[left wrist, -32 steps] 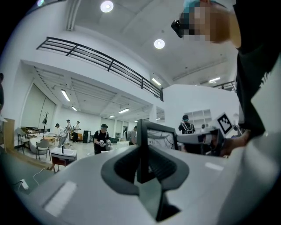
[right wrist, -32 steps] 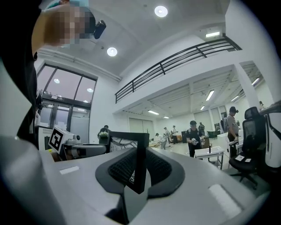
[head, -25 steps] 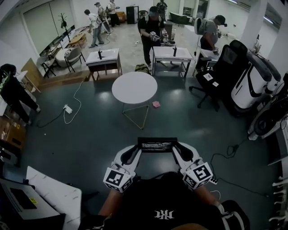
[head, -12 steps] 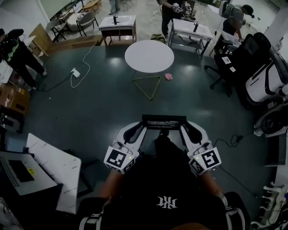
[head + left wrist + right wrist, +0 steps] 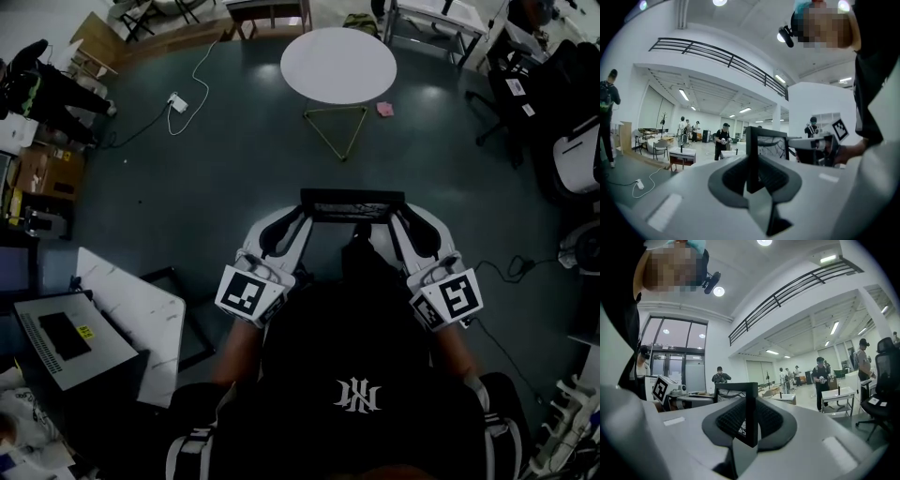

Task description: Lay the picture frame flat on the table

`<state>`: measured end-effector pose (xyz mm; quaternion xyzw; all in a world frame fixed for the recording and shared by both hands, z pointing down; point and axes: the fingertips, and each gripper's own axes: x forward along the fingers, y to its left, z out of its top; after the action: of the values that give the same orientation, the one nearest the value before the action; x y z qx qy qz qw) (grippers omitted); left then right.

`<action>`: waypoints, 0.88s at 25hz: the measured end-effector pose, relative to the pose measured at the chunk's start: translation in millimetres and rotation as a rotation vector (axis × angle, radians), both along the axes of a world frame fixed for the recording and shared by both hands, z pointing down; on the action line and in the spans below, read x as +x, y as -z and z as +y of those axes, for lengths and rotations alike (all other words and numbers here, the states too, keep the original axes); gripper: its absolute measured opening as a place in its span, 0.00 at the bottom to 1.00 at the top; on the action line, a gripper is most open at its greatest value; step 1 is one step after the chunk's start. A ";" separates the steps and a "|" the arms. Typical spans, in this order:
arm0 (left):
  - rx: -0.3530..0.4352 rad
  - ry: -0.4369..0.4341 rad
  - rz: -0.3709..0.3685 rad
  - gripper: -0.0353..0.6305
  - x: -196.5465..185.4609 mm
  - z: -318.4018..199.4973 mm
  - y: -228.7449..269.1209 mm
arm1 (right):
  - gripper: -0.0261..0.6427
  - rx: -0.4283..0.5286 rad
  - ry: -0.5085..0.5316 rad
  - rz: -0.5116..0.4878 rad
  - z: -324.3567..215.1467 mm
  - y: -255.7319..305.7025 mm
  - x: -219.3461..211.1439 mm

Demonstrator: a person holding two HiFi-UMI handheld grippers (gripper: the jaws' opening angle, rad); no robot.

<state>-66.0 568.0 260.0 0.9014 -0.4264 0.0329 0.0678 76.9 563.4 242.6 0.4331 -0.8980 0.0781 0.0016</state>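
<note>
In the head view, a black rectangular picture frame [image 5: 352, 205] is held up in the air in front of the person's torso, over the dark grey floor [image 5: 187, 187] and resting on no tabletop. The left gripper [image 5: 302, 214] has its left end and the right gripper [image 5: 403, 214] has its right end, each white with a square-marker cube near the wrist. A round white table [image 5: 338, 66] stands well apart, further ahead, with a small pink item [image 5: 385, 110] on the floor beside it. To the person's left is a white marbled tabletop [image 5: 131, 314], with a grey box [image 5: 66, 339] touching its near edge.

In the left gripper view, the jaws of the left gripper [image 5: 754, 180] are clenched on the near vertical edge of the frame [image 5: 752, 150], which stands upright between the dark pads. The right gripper [image 5: 799, 143] meets the frame's far edge.

In the right gripper view, the jaws of the right gripper [image 5: 749, 430] are likewise clamped on the frame's [image 5: 751, 413] near vertical edge, again upright between the pads. The left gripper [image 5: 710, 399] reaches the opposite side.
</note>
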 end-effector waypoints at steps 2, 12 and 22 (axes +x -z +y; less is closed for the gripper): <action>-0.012 0.002 -0.005 0.14 2.3 -19.8 -5.1 | 0.11 -0.004 0.004 -0.007 -20.7 -3.4 2.4; -0.060 0.054 -0.027 0.14 21.3 -134.7 -13.6 | 0.12 -0.036 0.061 -0.031 -141.5 -10.7 19.5; -0.081 0.090 -0.045 0.14 57.5 -236.6 -10.8 | 0.12 -0.091 0.100 -0.033 -246.4 -16.0 56.9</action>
<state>-8.5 331.4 270.8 0.8769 -0.4661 0.0672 0.0962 133.8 317.0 258.6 0.3857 -0.9139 0.1260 0.0104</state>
